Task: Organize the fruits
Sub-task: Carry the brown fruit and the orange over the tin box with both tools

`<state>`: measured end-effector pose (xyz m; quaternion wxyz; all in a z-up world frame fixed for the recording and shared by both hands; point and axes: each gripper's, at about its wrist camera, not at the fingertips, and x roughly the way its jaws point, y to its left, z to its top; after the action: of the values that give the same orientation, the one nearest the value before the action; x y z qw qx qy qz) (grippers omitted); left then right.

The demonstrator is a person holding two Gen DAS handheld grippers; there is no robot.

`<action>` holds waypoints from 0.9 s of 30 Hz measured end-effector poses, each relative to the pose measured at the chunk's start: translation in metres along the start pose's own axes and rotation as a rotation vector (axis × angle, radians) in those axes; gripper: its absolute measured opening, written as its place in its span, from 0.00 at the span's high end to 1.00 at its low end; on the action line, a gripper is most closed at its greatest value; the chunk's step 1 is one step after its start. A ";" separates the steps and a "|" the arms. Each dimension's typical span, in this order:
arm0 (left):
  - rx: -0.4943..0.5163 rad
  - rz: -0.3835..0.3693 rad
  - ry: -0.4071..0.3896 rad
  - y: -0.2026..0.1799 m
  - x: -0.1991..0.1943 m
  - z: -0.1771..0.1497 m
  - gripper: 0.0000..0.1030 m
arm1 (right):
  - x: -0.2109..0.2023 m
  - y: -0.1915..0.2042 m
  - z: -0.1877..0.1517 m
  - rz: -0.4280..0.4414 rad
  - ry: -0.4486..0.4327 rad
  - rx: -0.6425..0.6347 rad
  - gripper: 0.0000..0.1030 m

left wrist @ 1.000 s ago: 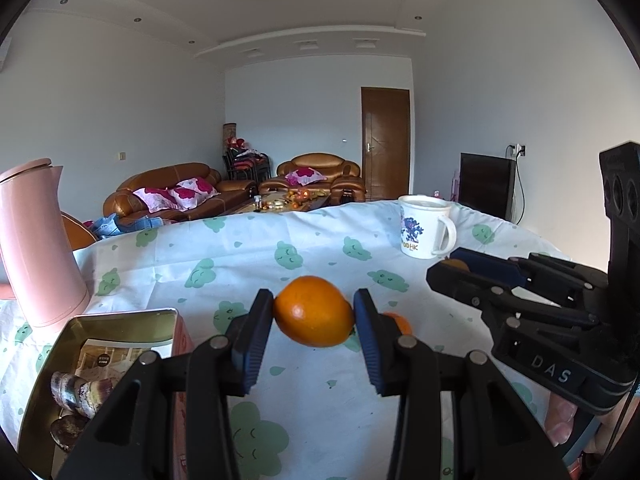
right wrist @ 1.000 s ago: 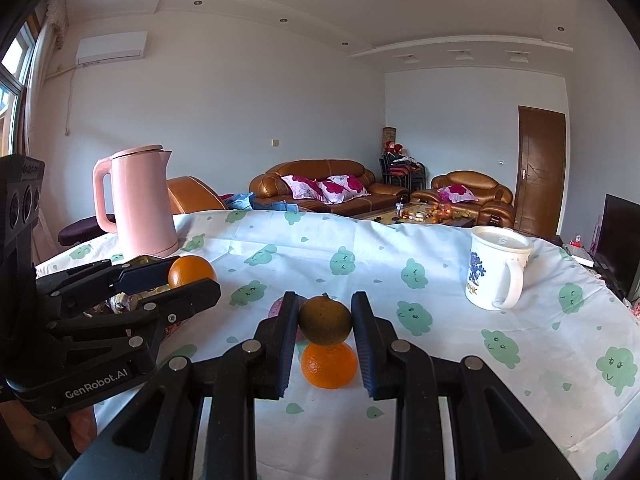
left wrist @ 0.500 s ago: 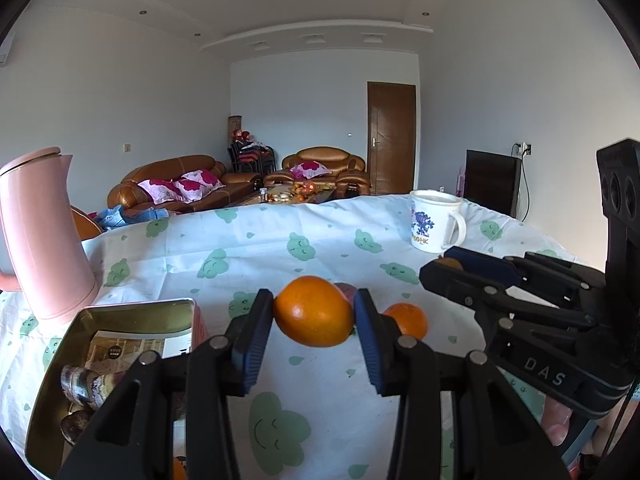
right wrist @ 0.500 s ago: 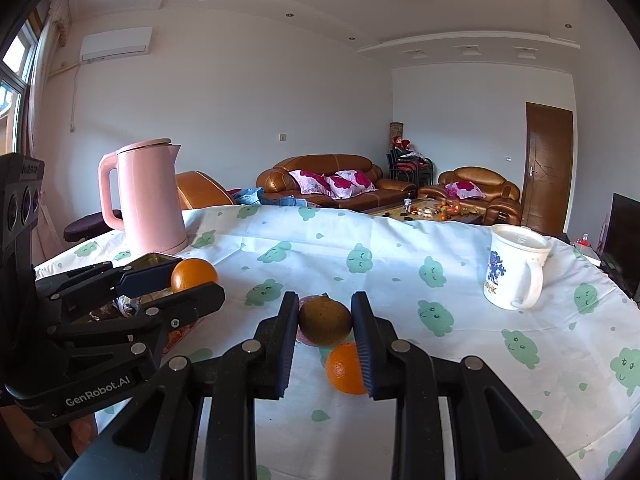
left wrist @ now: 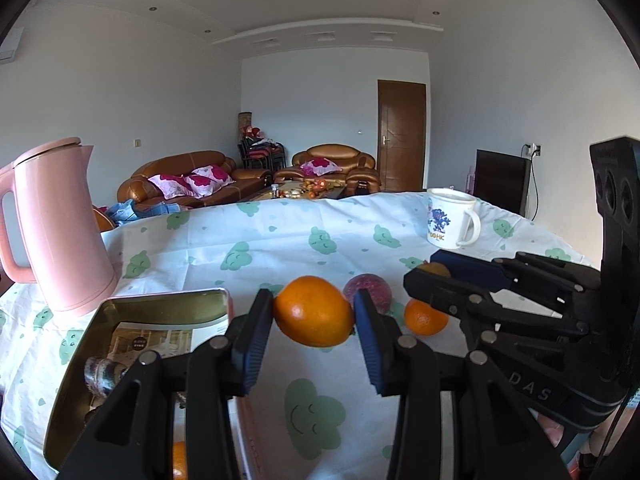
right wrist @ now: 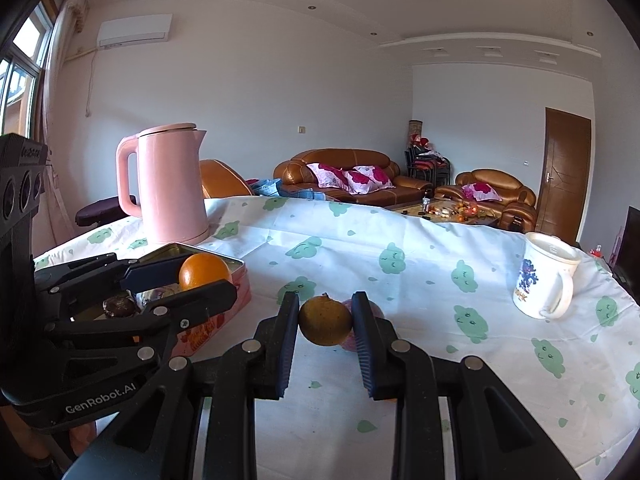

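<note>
My left gripper [left wrist: 314, 312] is shut on a bright orange [left wrist: 312, 312], held just above the tablecloth beside the right edge of an open tin box [left wrist: 160, 308]. My right gripper [right wrist: 325, 320] is shut on a dull brownish-yellow fruit [right wrist: 325, 320], also off the table. In the right wrist view the left gripper [right wrist: 204, 276] holds its orange [right wrist: 204, 270] over the tin's [right wrist: 240, 276] near corner. A reddish-purple fruit [left wrist: 370, 286] and a small orange [left wrist: 424, 318] lie on the cloth between the grippers.
A pink kettle [left wrist: 60, 232] stands behind the tin at the left. A white printed mug [left wrist: 452, 220] stands at the far right. The tin holds wrapped items and paper, and another orange [left wrist: 180, 460] lies low beside it. Patterned tablecloth [right wrist: 400, 264] covers the table.
Both grippers have moved left toward the tin with their fruits still held. The kettle and tin now show more fully, and the small loose orange has slipped behind the right gripper's fingers.
</note>
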<state>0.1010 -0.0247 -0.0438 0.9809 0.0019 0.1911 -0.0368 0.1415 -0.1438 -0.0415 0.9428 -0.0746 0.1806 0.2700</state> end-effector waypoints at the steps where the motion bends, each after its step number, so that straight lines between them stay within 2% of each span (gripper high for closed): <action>1: -0.004 0.004 0.001 0.002 -0.001 0.000 0.58 | 0.001 0.002 0.000 0.004 0.001 -0.003 0.72; 27: -0.084 0.095 0.005 0.067 -0.025 -0.008 0.58 | 0.024 0.054 0.010 0.106 0.021 -0.075 0.72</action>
<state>0.0800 0.0437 -0.0426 0.9802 -0.0303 0.1947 0.0178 0.1341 -0.0845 -0.0438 0.9219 -0.1033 0.1837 0.3252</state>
